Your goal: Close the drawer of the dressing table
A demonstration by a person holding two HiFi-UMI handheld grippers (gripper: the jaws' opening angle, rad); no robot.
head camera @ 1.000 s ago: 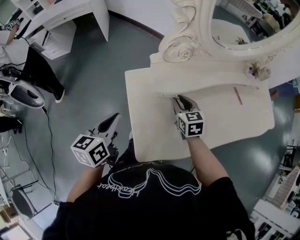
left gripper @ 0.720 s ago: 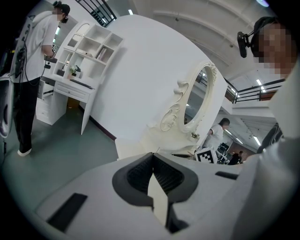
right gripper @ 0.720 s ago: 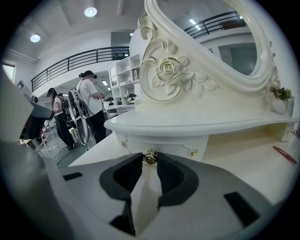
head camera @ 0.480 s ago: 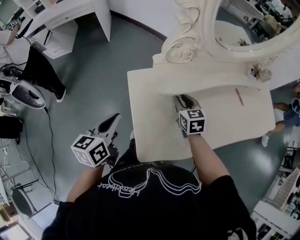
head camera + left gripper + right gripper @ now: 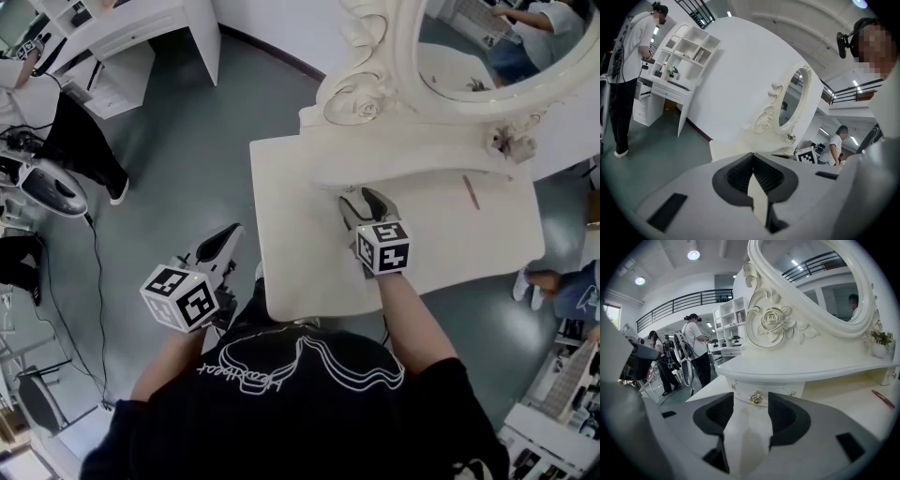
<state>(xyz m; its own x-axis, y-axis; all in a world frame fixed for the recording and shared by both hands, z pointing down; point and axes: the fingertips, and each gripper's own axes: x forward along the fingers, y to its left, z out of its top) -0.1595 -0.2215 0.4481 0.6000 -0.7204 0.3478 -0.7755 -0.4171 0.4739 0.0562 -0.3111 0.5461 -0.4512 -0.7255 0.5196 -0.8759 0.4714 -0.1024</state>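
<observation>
Pushed in flat under the raised shelf [image 5: 412, 171] of the cream dressing table [image 5: 291, 187]: the small drawer [image 5: 783, 389], with a gold knob [image 5: 756, 398] in the middle of its front. Shut, so no way to see what is inside it. Right in front of that knob, low over the tabletop [image 5: 441, 234]: the right tongs [image 5: 361, 199], opening up just now, with the knob showing in the gap just ahead of the tips, not touched by either side. Nothing pinched there. Off the left edge of the tabletop, out over the grey-green floor [image 5: 187, 169]: the left tongs [image 5: 752, 157], tips pressed together, holding nothing. On the far right end of the shelf, a little white pot [image 5: 880, 351] with a green plant in it. Lying flat on the tabletop near that end, well apart from the drawer, a thin reddish stick [image 5: 471, 191]. Above it all, a big oval mirror [image 5: 487, 56] in a frame with a carved rose [image 5: 364, 108]. Farther off across the room, a white desk with open shelves [image 5: 689, 51], small things in some of them, too small to tell
</observation>
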